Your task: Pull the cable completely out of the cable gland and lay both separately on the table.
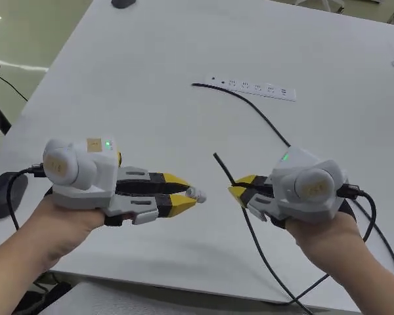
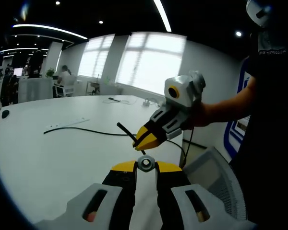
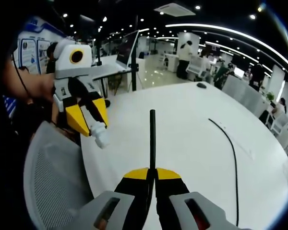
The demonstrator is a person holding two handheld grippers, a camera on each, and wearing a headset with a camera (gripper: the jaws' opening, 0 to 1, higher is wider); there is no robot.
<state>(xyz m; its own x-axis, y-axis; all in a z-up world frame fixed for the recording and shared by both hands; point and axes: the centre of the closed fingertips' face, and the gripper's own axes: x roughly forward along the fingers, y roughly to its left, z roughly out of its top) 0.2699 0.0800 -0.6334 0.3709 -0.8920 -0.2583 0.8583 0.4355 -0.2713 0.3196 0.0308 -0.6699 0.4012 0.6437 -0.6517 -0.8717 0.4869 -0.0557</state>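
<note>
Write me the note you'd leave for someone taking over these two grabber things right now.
Left gripper: shut on the cable gland, held in the air over the table.
Right gripper: shut on the black cable, whose free end pokes out past its tips.
Done: the cable is out of the gland, and the two are apart.
To do: lay gland and cable down separately on the table.

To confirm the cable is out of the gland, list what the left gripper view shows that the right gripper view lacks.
Left gripper view: the cable gland end-on between its jaws; the right hand-held gripper shut on the black cable. Right gripper view: the cable's free end above its jaws; the left hand-held gripper holding the gland. Both: white table, cable and gland apart.
</note>
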